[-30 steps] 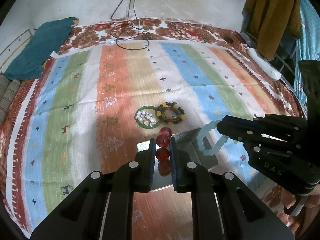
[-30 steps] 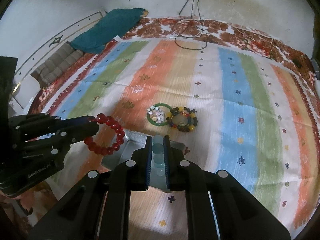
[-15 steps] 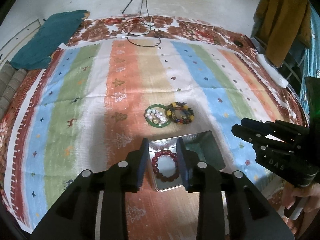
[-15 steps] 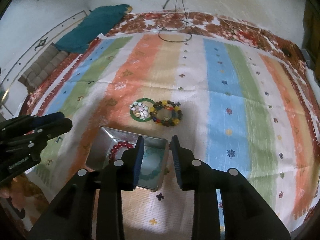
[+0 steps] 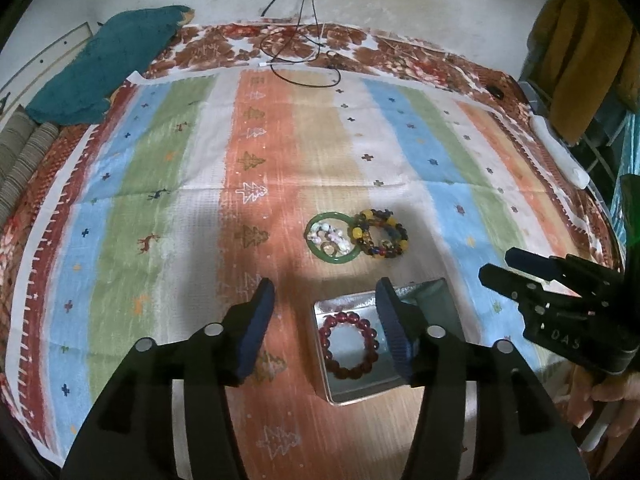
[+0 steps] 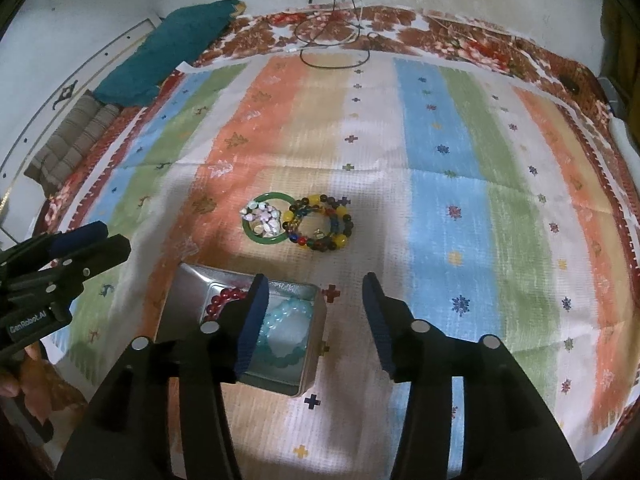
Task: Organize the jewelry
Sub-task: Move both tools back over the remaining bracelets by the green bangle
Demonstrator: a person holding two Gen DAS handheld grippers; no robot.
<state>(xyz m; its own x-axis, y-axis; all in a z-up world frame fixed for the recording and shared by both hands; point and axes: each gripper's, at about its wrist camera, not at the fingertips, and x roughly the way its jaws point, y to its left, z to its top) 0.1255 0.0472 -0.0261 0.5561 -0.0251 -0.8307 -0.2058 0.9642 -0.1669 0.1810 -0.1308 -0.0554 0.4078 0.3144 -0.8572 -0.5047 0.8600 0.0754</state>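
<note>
An open metal tin (image 5: 360,396) sits on the striped cloth, and a dark red bead bracelet (image 5: 348,344) lies flat in it. Beside it in the tin is a pale teal bracelet (image 6: 288,332), clearest in the right wrist view. My left gripper (image 5: 325,286) hovers over the tin, its jaws opening with nothing pressed between the pads. My right gripper (image 6: 315,280) hangs over the tin's (image 6: 188,296) right side, jaws also opening and empty. Just beyond the tin lie a green bangle (image 5: 334,236) holding a shell bracelet, and a multicolour bead bracelet (image 5: 380,234).
A teal cloth (image 5: 108,68) lies at the back left and a black cable (image 5: 304,60) loops at the far edge. A mustard garment (image 5: 580,60) hangs at the right. Striped cushions (image 6: 76,148) sit off the cloth's left edge.
A second ago each gripper was shut on a bracelet above the tin. Both have let go; the red and teal bracelets now lie in the tin, and both pairs of jaws have spread wider.
</note>
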